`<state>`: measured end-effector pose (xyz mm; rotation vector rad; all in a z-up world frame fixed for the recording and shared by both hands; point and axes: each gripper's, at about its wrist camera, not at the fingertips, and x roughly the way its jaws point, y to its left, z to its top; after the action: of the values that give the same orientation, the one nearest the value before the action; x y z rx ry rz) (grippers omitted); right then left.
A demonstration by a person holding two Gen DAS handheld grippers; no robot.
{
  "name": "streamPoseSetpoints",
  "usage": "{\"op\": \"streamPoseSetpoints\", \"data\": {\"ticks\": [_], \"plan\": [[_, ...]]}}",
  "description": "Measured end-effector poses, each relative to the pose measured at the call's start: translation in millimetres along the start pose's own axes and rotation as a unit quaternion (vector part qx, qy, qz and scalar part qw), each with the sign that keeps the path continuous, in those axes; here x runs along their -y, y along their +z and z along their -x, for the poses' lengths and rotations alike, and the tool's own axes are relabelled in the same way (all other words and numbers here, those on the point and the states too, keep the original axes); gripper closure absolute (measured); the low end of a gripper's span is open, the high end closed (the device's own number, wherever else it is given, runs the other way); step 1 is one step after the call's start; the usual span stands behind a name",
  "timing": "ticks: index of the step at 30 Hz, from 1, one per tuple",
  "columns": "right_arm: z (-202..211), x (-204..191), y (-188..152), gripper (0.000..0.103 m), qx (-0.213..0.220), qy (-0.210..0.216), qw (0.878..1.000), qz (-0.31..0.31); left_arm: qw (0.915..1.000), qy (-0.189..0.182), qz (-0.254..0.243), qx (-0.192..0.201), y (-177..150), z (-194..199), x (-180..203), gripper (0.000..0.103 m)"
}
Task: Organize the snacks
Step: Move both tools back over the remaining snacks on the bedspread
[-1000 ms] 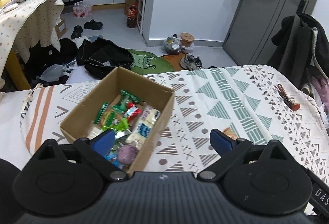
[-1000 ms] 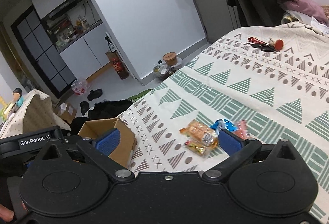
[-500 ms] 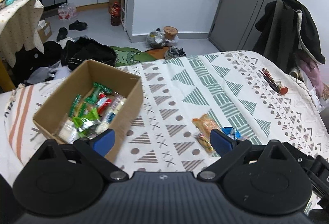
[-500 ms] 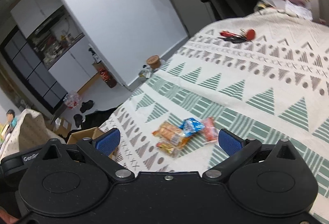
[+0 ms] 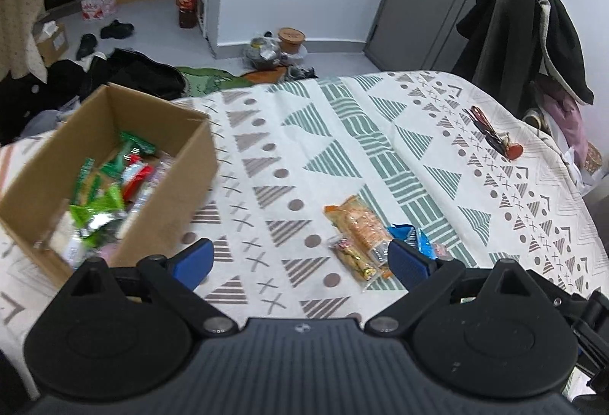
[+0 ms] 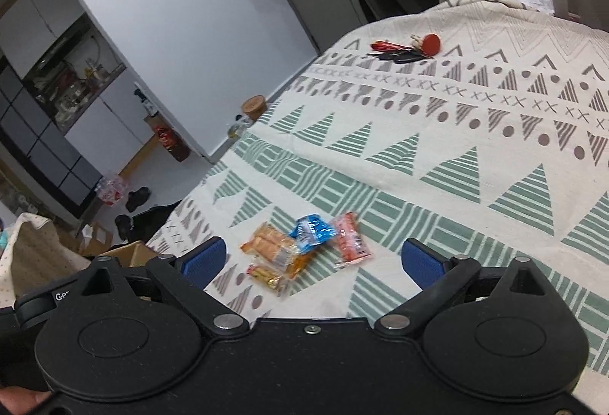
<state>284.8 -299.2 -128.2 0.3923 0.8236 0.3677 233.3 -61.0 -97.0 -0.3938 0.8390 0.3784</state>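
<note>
An open cardboard box (image 5: 190, 163) stands at the left of the patterned bed cover, holding several green, red and white snack packs (image 5: 102, 201). To its right lies a small heap of snacks: an orange pack (image 5: 357, 221), a small yellow one (image 5: 352, 259) and a blue one (image 5: 409, 236). My left gripper (image 5: 300, 262) hangs open above the cover between box and heap, holding nothing. In the right wrist view the orange pack (image 6: 268, 243), blue pack (image 6: 310, 230) and pink pack (image 6: 350, 240) lie just ahead of my open, empty right gripper (image 6: 312, 260).
A red key bunch (image 5: 493, 137) (image 6: 407, 49) lies far right on the bed cover (image 5: 342, 133). Beyond the bed's far edge the floor holds dark bags (image 5: 125, 76), shoes and bottles. Coats hang on a rack (image 5: 525, 34) at the right.
Both grippers have swung right, away from the box and toward the snack heap, which now lies closer and more central in both views. Both have stayed open.
</note>
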Motion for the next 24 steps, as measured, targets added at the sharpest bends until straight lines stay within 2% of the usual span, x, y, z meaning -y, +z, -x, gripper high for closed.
{"op": "streamPoseSetpoints", "data": {"ticks": [3,7,10,12,14,24], "plan": [[-7.0,6.4,2.0,0.011,-0.002,-0.01,1.0,-0.01,0.9998,-0.011,0.006,-0.012,0.1,-16.3,4.0,0.008],[-20.3,12.8,3.1,0.023,-0.012,-0.025,0.999,-0.015,0.9994,-0.018,0.016,-0.023,-1.2,-35.5,8.9,0.013],[-30.5,16.4,3.4,0.026,-0.02,-0.033,0.999,-0.02,0.9987,-0.031,0.021,-0.035,-1.1,-52.1,13.5,0.024],[-36.7,18.0,4.0,0.029,-0.023,-0.037,0.999,-0.02,0.9982,-0.037,0.017,-0.044,-0.9,-63.1,18.0,0.036],[-43.7,18.7,4.0,0.035,-0.03,-0.04,0.999,-0.019,0.9977,-0.044,0.011,-0.051,-1.4,-73.2,21.6,0.04],[-79.8,11.5,0.0,0.039,-0.048,-0.061,0.997,0.007,0.995,-0.044,0.028,-0.085,-12.2,-120.8,15.5,0.048]]}}
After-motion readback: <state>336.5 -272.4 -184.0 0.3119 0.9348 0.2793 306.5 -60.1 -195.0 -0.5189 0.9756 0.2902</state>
